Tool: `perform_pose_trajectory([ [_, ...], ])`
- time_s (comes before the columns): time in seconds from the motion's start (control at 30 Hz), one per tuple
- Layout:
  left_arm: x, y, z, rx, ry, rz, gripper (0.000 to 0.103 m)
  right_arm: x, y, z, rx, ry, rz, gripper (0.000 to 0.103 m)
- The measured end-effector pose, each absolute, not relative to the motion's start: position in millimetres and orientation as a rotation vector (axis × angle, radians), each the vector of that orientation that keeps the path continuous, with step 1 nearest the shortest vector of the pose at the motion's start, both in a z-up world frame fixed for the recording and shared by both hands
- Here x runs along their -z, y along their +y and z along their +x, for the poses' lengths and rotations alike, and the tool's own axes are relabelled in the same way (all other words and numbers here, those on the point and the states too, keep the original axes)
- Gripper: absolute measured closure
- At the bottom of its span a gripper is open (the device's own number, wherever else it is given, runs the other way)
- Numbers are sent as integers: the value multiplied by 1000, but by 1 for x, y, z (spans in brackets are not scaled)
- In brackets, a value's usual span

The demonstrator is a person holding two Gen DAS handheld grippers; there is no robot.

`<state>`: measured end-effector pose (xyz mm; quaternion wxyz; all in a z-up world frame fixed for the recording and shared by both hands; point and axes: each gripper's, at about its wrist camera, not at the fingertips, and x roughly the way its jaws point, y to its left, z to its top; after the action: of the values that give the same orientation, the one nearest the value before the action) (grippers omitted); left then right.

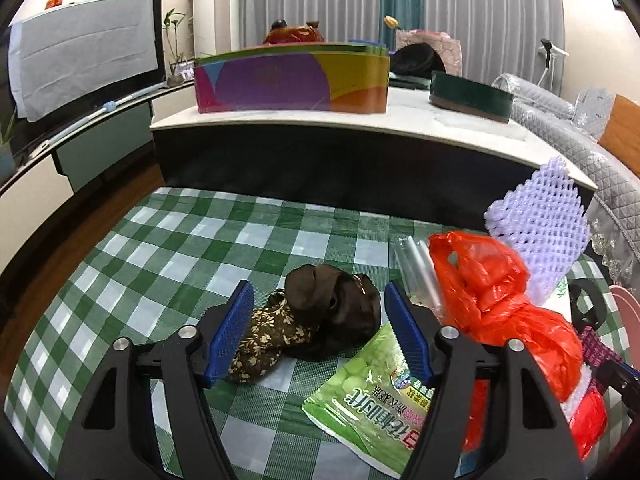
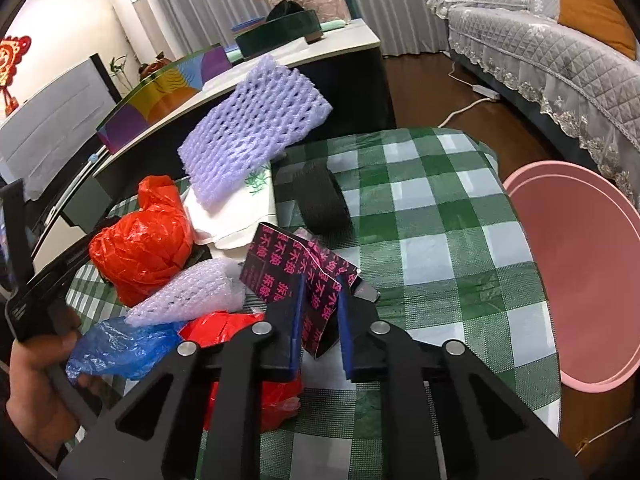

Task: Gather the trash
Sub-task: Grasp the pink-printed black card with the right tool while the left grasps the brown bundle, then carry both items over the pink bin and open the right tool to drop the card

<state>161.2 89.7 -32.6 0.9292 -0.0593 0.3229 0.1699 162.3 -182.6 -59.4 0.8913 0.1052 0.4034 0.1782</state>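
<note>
In the left wrist view my left gripper [image 1: 319, 292] stands open over the green checked tablecloth [image 1: 160, 260], one blue pad on each side of a brown cloth bundle [image 1: 332, 308] that includes a floral piece. A green snack bag [image 1: 360, 400] lies under the right finger. A red plastic bag [image 1: 492, 292], a clear wrapper [image 1: 416, 272] and a purple foam net [image 1: 540, 228] lie to the right. In the right wrist view my right gripper [image 2: 322, 284] is shut on a folded black carton with pink characters [image 2: 288, 264].
Left of the carton lie a red bag [image 2: 140, 240], bubble wrap [image 2: 188, 296], a blue plastic bag [image 2: 116, 348], white paper [image 2: 236, 216] and a black band [image 2: 320, 200]. A pink basin [image 2: 580, 272] sits off the table's right edge. A hand [image 2: 36, 392] is at the left. A low cabinet carries a colourful box [image 1: 292, 80].
</note>
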Motion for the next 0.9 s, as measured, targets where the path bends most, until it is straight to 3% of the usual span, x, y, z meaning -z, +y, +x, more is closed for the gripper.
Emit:
perform_pose_trajectory([
  [0.17, 35, 92, 163, -334, 685, -129, 79, 48, -177, 155, -415, 800, 186, 98],
  [0.27, 27, 94, 159, -322, 668, -133, 86, 39, -179, 151, -421, 778, 187, 99],
  [0.9, -37, 63, 96, -181, 546, -134, 88, -28, -212, 105, -315, 586, 114, 99],
])
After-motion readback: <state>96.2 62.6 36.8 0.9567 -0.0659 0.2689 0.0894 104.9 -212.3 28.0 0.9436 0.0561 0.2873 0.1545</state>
